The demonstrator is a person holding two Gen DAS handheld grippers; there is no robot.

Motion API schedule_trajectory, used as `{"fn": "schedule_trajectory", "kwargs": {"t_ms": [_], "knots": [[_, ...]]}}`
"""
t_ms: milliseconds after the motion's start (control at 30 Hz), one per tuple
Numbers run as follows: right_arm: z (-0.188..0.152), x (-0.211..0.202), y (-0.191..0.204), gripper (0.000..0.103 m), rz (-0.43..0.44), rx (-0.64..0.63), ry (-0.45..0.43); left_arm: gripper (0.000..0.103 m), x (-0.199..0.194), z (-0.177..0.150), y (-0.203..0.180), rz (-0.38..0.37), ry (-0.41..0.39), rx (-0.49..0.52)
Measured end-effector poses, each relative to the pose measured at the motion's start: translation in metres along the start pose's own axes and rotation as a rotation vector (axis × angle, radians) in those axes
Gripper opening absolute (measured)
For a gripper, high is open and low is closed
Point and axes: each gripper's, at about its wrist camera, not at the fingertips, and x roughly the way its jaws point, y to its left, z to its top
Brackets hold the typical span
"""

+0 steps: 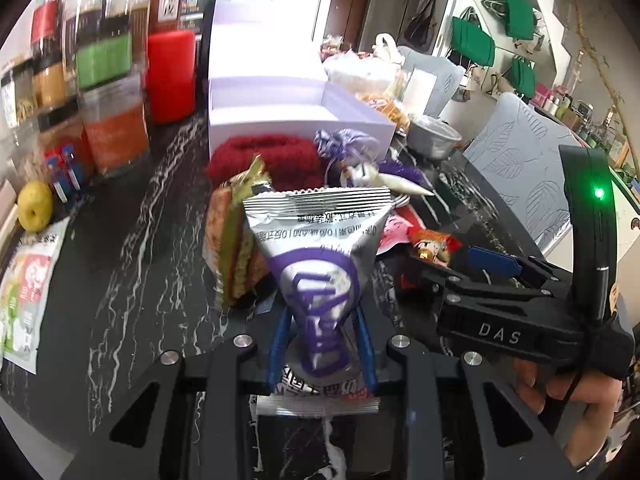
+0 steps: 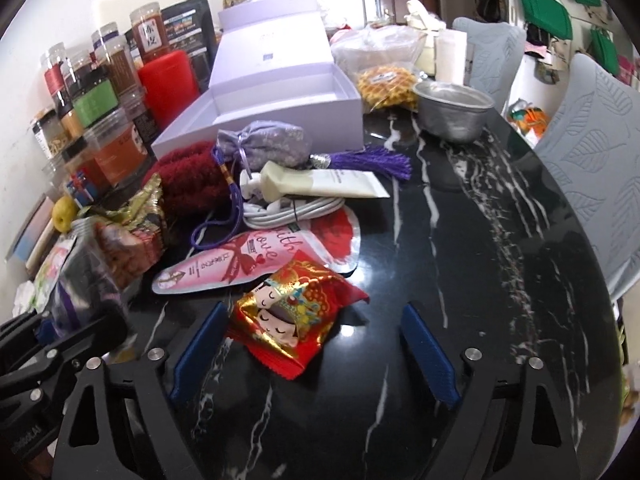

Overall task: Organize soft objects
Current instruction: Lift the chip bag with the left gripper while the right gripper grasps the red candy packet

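Observation:
My left gripper (image 1: 322,340) is shut on a silver and purple snack packet (image 1: 320,256) and holds it upright above the black marble table (image 2: 460,240). The packet also shows blurred in the right wrist view (image 2: 76,280). My right gripper (image 2: 316,344) is open, low over the table, with a red and gold snack packet (image 2: 296,308) between its blue fingers (image 2: 200,344). Behind lie a pink sachet (image 2: 248,260), a white tube (image 2: 320,184), a lilac pouch (image 2: 264,148), a dark red knitted piece (image 2: 188,176) and an open white box (image 2: 280,100).
Jars and a red canister (image 2: 168,84) line the left wall side. A metal bowl (image 2: 452,112), waffles (image 2: 384,88) and a white cable (image 2: 288,208) sit on the table. Grey chairs (image 2: 592,128) stand at the right edge. A yellow fruit (image 1: 35,206) lies at the left.

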Motion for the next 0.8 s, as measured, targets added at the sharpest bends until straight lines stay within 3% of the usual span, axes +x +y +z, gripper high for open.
{"fn": "schedule_trajectory", "kwargs": {"t_ms": [200, 333, 800], "knots": [[0.001, 0.007, -0.001, 0.075, -0.027, -0.010, 0.004, 0.030, 0.011, -0.001, 0.005, -0.017, 0.027, -0.012], [0.001, 0.006, -0.001, 0.056, -0.043, -0.030, -0.005, 0.030, 0.019, 0.000, 0.002, -0.026, 0.038, -0.004], [0.001, -0.019, 0.001, 0.055, 0.020, -0.108, -0.085, 0.025, 0.021, 0.007, 0.002, -0.052, 0.058, -0.044]]}}
